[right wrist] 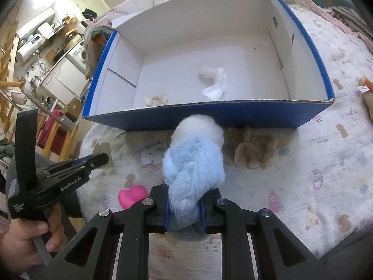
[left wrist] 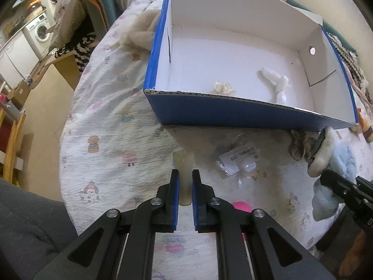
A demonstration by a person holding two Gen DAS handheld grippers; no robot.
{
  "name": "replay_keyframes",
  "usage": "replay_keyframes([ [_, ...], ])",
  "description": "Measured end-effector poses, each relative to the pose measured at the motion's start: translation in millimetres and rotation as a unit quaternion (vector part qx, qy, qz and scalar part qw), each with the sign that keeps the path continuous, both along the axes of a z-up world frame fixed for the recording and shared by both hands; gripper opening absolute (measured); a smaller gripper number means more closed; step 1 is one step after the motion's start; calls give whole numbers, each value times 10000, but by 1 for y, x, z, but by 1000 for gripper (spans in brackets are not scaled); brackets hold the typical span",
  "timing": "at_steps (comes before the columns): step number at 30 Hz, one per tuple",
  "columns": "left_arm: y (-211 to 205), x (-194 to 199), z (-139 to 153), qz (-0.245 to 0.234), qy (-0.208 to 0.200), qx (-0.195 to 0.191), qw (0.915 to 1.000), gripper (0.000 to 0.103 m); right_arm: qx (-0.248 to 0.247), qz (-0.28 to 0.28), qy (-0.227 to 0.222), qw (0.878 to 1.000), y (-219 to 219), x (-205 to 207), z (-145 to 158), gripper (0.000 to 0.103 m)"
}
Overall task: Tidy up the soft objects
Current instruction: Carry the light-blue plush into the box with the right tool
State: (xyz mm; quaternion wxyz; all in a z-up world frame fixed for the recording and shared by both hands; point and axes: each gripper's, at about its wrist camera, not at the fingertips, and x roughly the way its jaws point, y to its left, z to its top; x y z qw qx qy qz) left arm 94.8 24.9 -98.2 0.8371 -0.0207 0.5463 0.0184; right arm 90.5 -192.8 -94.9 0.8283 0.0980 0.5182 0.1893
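Fluffy light-blue and white plush toy (right wrist: pixel 194 163) is pinched by the right hand-held gripper (right wrist: pixel 184 207) above the patterned bed cover (right wrist: pixel 314 163). Left hand-held gripper (left wrist: pixel 185 182), marked "GenRobot.AI", squeezes a cream soft cylinder (left wrist: pixel 184 175). Beyond stands an open blue cardboard box (right wrist: pixel 233 114).

— Where is there room to pass?

— The open blue cardboard box with white inside (right wrist: pixel 233 119) has bare floor along its far half; only a small cream fabric scrunchie (right wrist: pixel 155 100) and a white fluffy rolled cloth (right wrist: pixel 215 81) lie near the front wall.

— And in front of it?

— Crowded. The blue-and-white plush toy (right wrist: pixel 193 161) fills the right gripper (right wrist: pixel 184 212) and reaches the box's front wall. A tan frilly scrunchie (right wrist: pixel 255 150) lies just right of it, a labelled clear plastic packet (left wrist: pixel 237 161) left, a pink heart-shaped squishy (right wrist: pixel 132 196) nearer. The printed bedspread (right wrist: pixel 314 163) further right lies bare.
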Motion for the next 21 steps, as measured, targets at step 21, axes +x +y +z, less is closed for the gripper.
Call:
replay_keyframes([
  [21,-20,-18,67,-155,-1063,101,9942,9,-393,-361,-1871,9809,-30,-16,81,20],
])
